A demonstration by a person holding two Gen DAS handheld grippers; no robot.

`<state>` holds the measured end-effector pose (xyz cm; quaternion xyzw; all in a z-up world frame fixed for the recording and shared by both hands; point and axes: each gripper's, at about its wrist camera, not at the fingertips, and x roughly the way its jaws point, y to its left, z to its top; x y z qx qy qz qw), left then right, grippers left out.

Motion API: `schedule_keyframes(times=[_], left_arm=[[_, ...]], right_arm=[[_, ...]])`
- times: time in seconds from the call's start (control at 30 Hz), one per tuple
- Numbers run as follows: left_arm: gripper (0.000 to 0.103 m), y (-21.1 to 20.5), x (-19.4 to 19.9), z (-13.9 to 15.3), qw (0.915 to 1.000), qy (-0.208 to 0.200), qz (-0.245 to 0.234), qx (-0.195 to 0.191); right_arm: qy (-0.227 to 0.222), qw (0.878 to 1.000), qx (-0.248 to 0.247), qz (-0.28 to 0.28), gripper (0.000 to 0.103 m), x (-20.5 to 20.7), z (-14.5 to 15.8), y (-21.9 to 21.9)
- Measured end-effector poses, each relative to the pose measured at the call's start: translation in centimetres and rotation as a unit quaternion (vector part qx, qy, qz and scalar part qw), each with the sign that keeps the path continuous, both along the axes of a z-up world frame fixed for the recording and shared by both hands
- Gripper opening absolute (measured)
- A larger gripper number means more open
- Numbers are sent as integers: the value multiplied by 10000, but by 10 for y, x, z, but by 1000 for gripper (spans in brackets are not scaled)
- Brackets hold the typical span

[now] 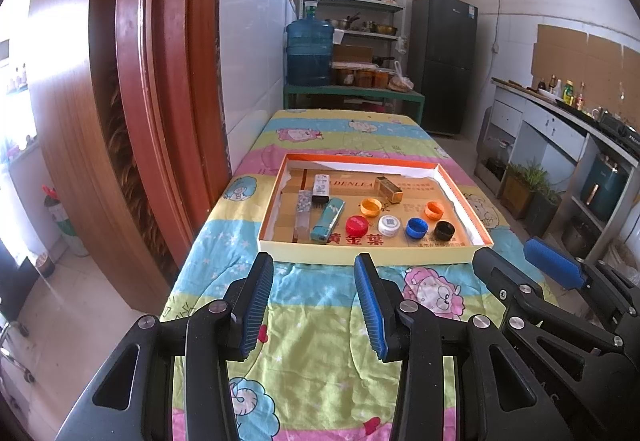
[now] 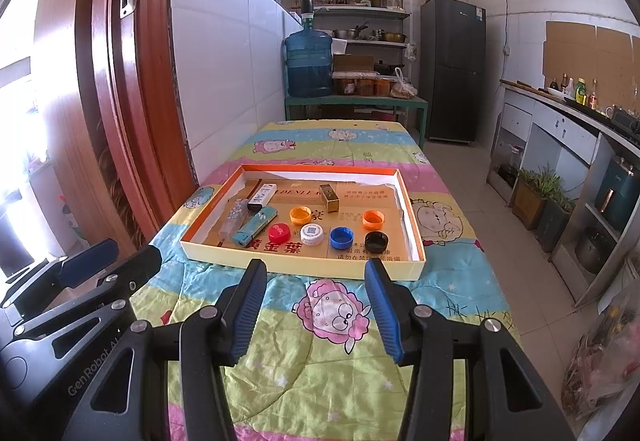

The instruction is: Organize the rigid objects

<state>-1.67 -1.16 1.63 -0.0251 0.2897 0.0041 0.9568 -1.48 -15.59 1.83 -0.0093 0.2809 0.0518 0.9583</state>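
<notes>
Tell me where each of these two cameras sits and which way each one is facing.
Left wrist: rides the left gripper, looking forward over the patterned table at the tray; its own jaws stand open, and the right gripper shows at the right edge.
Right wrist: rides the right gripper, facing the same way, jaws open; the left gripper shows at the left edge.
Shared: the tray with its bottle caps, such as the red cap, and the kitchen shelves behind.

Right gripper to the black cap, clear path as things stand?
Probably yes: the right gripper is open, and the black cap sits just behind the low tray wall, nothing over it.
</notes>
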Motion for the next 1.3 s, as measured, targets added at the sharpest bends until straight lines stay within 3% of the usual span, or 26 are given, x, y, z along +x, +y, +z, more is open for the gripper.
schedule_keyframes(times=[1.3], left_arm=[[44, 1, 1, -1, 10000, 18, 3, 1]], right_arm=[[20, 10000, -4, 4, 51, 1, -1, 0]])
